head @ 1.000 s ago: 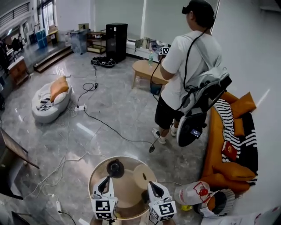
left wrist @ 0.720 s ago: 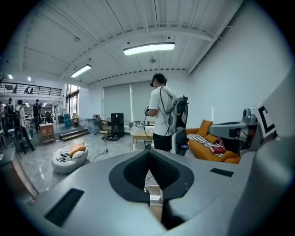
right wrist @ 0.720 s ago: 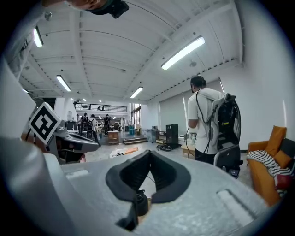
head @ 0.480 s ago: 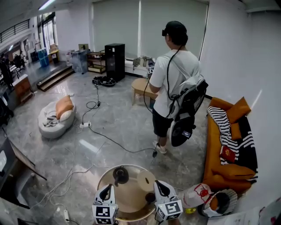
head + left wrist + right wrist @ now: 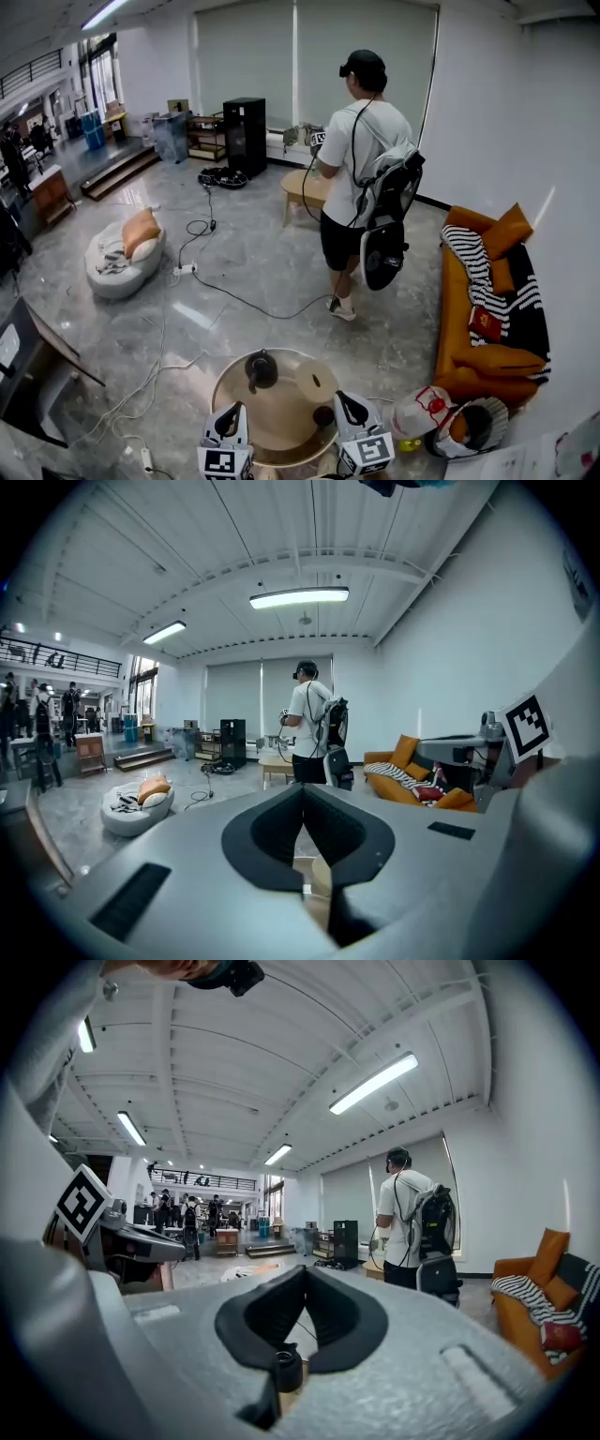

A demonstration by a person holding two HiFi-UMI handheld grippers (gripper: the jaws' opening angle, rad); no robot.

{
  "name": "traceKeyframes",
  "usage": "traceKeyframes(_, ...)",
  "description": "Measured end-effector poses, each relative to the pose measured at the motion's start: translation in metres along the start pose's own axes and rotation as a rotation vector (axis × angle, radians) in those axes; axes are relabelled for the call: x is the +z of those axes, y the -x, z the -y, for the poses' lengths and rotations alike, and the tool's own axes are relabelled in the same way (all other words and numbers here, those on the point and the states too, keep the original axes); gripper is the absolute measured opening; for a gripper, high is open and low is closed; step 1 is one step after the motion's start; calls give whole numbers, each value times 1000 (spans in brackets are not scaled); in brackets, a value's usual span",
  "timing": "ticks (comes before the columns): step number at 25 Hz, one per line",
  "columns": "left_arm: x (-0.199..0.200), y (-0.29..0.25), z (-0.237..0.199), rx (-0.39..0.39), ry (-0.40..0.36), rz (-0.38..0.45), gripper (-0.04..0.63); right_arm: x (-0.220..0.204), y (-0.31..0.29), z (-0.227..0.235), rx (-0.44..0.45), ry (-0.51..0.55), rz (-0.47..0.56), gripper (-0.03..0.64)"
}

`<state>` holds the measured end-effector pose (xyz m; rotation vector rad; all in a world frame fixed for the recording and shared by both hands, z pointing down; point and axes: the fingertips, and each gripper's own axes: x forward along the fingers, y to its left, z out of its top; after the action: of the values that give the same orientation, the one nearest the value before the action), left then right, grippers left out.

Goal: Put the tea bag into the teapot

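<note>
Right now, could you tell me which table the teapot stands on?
The near round table holds the teapot; the far wooden table beside the standing person does not.

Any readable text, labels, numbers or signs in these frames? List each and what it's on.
No readable words or numbers in any view.
Cubes on left tool and right tool: square black-and-white markers, patterns only, no letters.
On the orange sofa, red booklet: print too small to read.
The white bag: red mark, too blurred to read.
</note>
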<state>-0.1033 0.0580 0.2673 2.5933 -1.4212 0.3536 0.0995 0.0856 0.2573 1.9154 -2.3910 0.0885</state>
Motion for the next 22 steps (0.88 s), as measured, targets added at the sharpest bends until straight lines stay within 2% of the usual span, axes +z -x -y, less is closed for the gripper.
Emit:
traceKeyframes(7,-4,1,-2,8,-2,-1,17,-10,6,-9,26,9,-17,0)
traceKeyframes(22,-1,-4,-7,12,3,1,17,-5,-6,-16,40,10,-19,0)
